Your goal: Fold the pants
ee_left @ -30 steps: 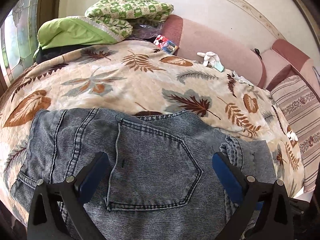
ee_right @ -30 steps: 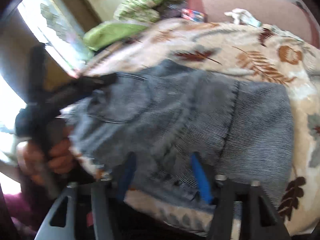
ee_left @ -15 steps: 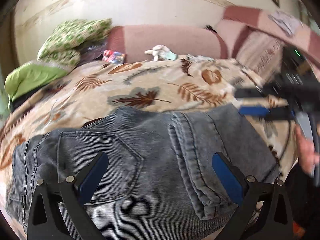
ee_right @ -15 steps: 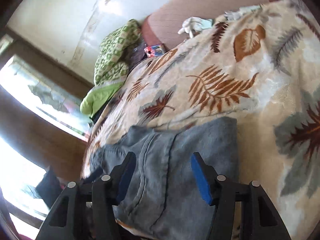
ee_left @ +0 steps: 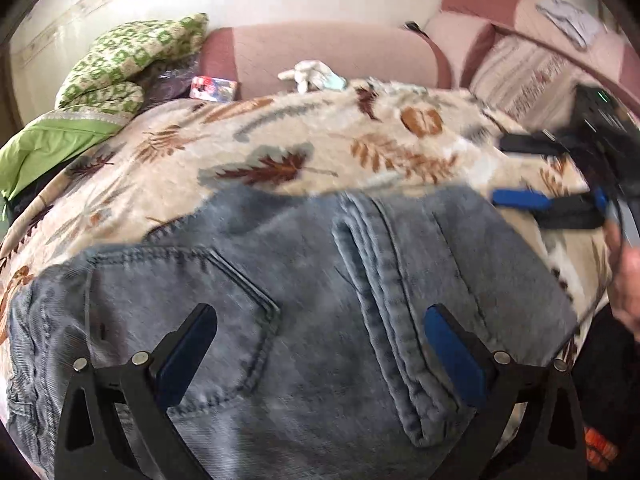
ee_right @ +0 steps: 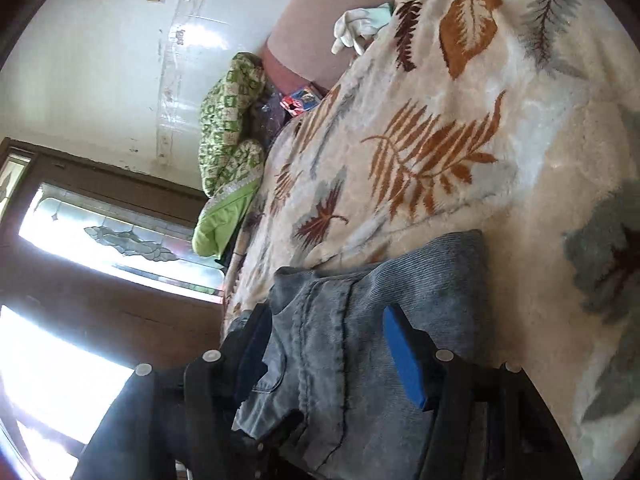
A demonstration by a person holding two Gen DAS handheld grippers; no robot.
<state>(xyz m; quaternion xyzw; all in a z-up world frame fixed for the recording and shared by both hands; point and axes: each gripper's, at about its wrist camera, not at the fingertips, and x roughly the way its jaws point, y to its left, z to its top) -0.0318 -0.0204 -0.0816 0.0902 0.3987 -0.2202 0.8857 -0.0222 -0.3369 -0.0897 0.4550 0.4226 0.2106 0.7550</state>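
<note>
Grey-blue jeans [ee_left: 320, 300] lie folded on a leaf-print blanket [ee_left: 280, 140], back pocket up and a thick seam down the middle. My left gripper [ee_left: 320, 340] hangs open over them, its blue pads wide apart, one by the pocket and one right of the seam. My right gripper [ee_left: 520, 172] shows at the jeans' far right corner, rolled on its side, jaws apart. In the right wrist view the right gripper [ee_right: 328, 344] straddles the jeans' end [ee_right: 380, 300]. One pad lies over the cloth and the other at its edge, with no visible squeeze.
A green patterned quilt pile [ee_left: 120, 64] and a lime cover [ee_left: 48, 144] sit at the back left. A red packet [ee_left: 212, 88] and white gloves [ee_left: 308, 74] lie by the pink backrest [ee_left: 320, 52]. A striped cushion [ee_left: 528, 76] and a hand [ee_left: 628, 280] are on the right.
The left wrist view slid right along the jeans, from the pocket to the seam, and the right gripper came into it. The right gripper rolled sideways and moved to the jeans' right end.
</note>
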